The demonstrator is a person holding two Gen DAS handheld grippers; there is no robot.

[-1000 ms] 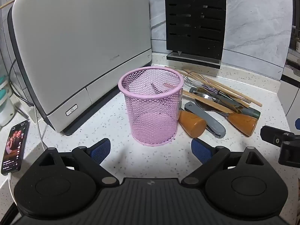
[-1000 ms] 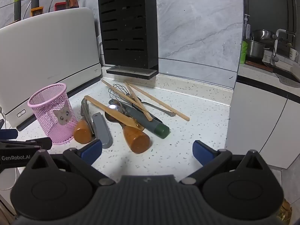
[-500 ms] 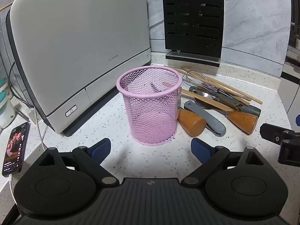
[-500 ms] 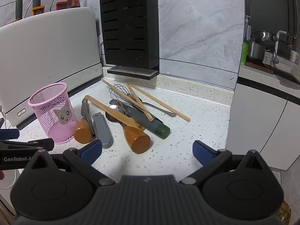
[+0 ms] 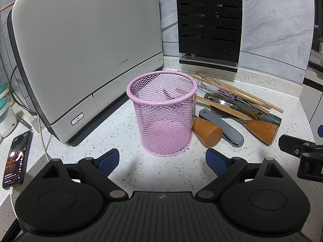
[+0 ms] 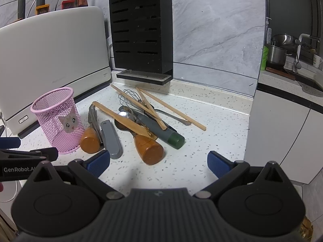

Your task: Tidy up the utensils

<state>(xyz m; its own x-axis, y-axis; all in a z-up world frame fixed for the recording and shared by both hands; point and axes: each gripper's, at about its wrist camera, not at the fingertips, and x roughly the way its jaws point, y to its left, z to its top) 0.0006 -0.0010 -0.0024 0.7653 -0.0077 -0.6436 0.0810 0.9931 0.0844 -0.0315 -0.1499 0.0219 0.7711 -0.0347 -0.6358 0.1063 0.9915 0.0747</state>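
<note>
Left wrist view, gripper: left gripper (image 5: 162, 161) spread wide, grasping nothing, low over speckled counter (image 5: 125, 121).
Right wrist view, gripper: right gripper (image 6: 158, 162) likewise spread, nothing between blue pads; "GenRobot.AI" partly readable on the other tool at left edge.
Cup: one pink mesh cup (image 5: 162, 113), upright, just ahead of left gripper; one cat-face sticker (image 6: 69, 121) on its side.
Utensils: heaped on counter right of cup, none held. Two brown wooden handles (image 6: 148, 148), nearer one touching cup; one grey folded tool (image 6: 111, 139); one green-capped grey handle (image 6: 161, 131); one wire whisk (image 6: 129, 97); one wooden spatula (image 6: 121, 117); three thin wooden sticks (image 6: 173, 111).
Appliance: one white appliance (image 5: 84, 50), "morphy richards" along its side.
Knife block: one black slotted block (image 6: 141, 30) at back wall.
Phone: one (image 5: 17, 159), lit, far left.
</note>
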